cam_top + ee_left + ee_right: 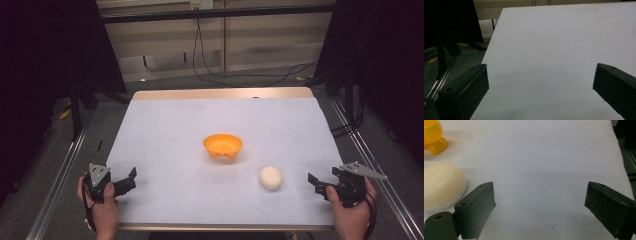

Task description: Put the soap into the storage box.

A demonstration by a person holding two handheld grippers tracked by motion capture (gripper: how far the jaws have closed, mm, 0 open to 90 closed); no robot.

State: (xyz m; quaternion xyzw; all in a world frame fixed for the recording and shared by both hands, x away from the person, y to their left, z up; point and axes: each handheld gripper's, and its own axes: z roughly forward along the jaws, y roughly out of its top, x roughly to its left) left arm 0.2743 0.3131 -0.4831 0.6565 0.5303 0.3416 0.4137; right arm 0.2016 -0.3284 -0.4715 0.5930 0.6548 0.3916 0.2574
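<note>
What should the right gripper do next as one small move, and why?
Probably it should swing toward the white bun so that the bun comes between its jaws. The right gripper stands open with nothing between the jaws, and in the right gripper view the bun lies just outside one jaw, apart from it. The orange bowl sits farther off.

The counter (pixel 165 125) is covered by a white sheet (pixel 280 125); a strip of bare wood shows along its far edge. An orange bowl (pixel 223 146) stands upright near the centre of the sheet, on short feet. Grey floor (pixel 165 82) surrounds the counter. Black cables (pixel 210 70) hang from the far wall and trail across the floor. Metal rails (pixel 57 185) run along both sides of the counter. Dark curtains (pixel 45 50) close off left and right.
</note>
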